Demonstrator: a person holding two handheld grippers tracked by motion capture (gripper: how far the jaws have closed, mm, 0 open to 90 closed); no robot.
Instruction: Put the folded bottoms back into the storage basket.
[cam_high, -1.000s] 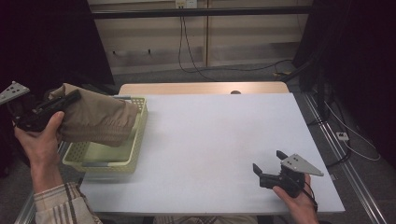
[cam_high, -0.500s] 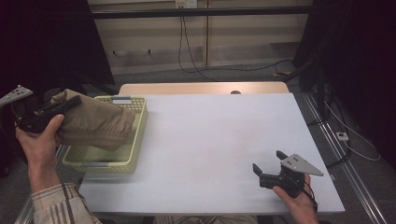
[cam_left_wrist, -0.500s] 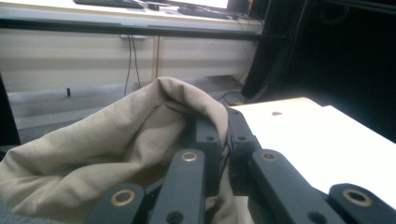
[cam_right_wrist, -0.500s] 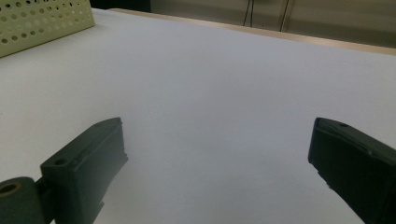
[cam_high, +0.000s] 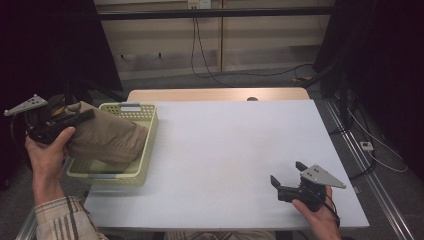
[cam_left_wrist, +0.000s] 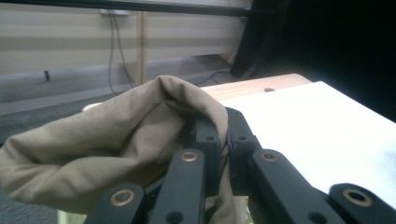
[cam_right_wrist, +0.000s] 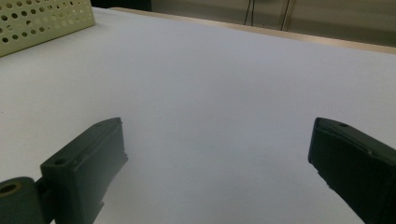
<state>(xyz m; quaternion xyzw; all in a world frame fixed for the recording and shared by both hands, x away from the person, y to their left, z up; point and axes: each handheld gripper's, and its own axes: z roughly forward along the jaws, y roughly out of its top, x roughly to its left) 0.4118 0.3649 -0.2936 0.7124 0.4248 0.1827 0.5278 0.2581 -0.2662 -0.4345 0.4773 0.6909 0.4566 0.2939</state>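
Left claw (cam_high: 82, 116): clenched on tan cloth (cam_high: 107, 140), bunched over basket (cam_high: 145, 150) for lowering in.
Right claw (cam_high: 287, 175): released, idle on table (cam_high: 225, 150), well apart from basket.

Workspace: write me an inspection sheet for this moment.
Surface: white table, bare in the middle.
Job's things: tan cloth draped into the pale yellow perforated basket at the table's left edge.
Clutter: nothing seen.
Grippers: left gripper shut on the tan cloth; right gripper open, low over the table's near right corner.
Cables: black cords on the back wall and floor.
Surroundings: dark curtains, wood panelling.
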